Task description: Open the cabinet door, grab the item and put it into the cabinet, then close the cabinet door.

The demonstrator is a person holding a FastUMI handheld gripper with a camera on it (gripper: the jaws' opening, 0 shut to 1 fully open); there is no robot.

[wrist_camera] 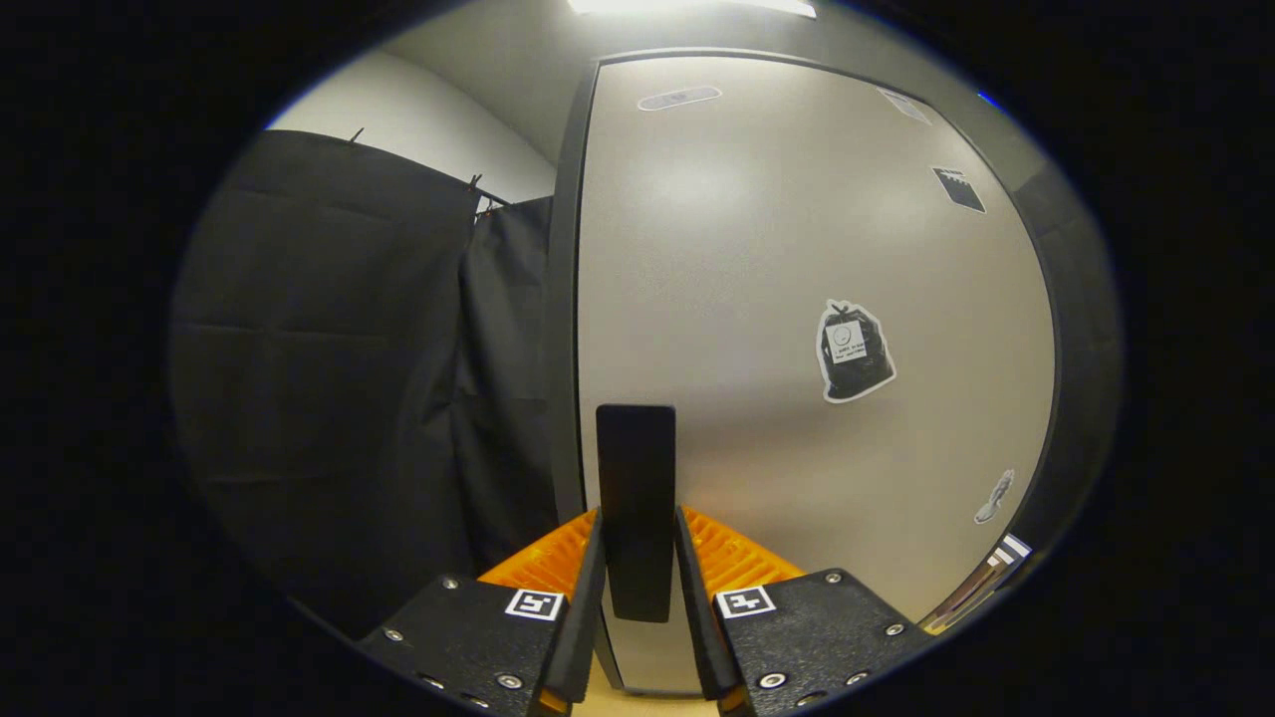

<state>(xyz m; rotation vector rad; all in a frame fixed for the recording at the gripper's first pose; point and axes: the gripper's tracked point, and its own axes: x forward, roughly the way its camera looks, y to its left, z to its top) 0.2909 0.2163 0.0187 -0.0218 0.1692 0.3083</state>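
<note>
Jaws look pinched on the black upright handle (636, 508) of the cabinet door (797, 299), one each side, though actual contact is hard to confirm. Door looks closed, bag sticker (854, 351) stuck on it.

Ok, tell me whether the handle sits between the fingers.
Yes: the dark handle on the cabinet door stands upright between the gripper fingers, which close on both its sides.
</note>
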